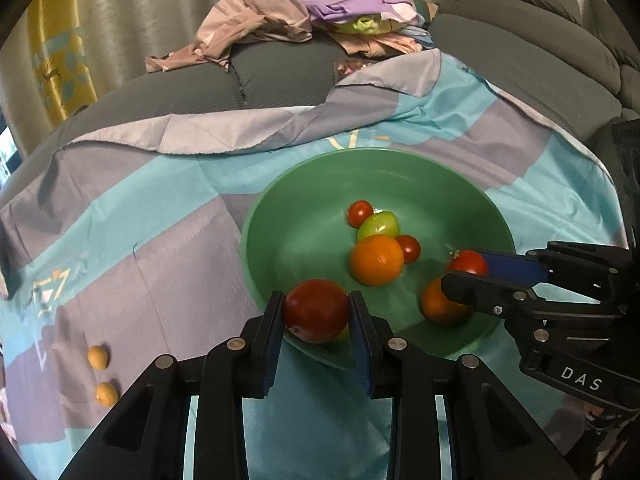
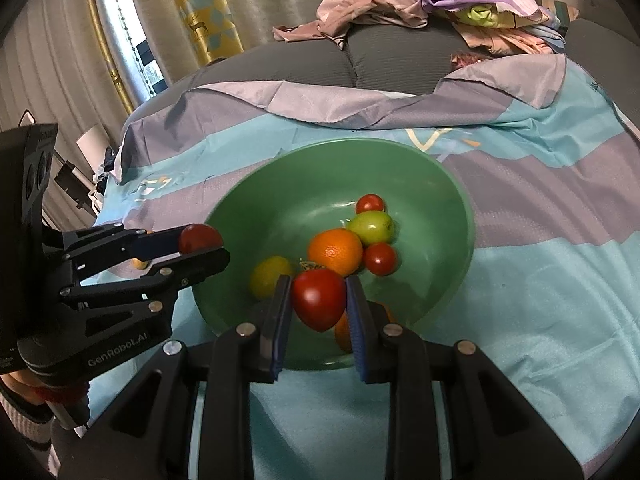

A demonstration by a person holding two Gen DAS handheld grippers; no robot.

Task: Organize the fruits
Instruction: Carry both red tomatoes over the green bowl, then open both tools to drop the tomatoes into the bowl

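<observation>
A green bowl (image 1: pixel 304 216) (image 2: pixel 448 216) sits on a blue and grey cloth. It holds an orange (image 1: pixel 376 259) (image 2: pixel 336 251), a green fruit (image 1: pixel 378 224) (image 2: pixel 370 226), two small red tomatoes (image 1: pixel 359 213) (image 1: pixel 409 248), another orange (image 1: pixel 438 308) and a yellow-green fruit (image 2: pixel 269 276). My left gripper (image 1: pixel 317 312) (image 2: pixel 200 246) is shut on a red tomato (image 1: pixel 317 310) (image 2: pixel 199 237) over the bowl's near-left rim. My right gripper (image 2: pixel 318 300) (image 1: pixel 466 270) is shut on a red tomato (image 2: pixel 318 298) (image 1: pixel 468 262) above the bowl's near side.
Two small yellow fruits (image 1: pixel 98 357) (image 1: pixel 106 394) lie on the cloth (image 1: pixel 140 260) left of the bowl. A grey sofa (image 1: pixel 280 68) with a pile of clothes (image 1: pixel 280 12) is behind. Curtains hang at the back left.
</observation>
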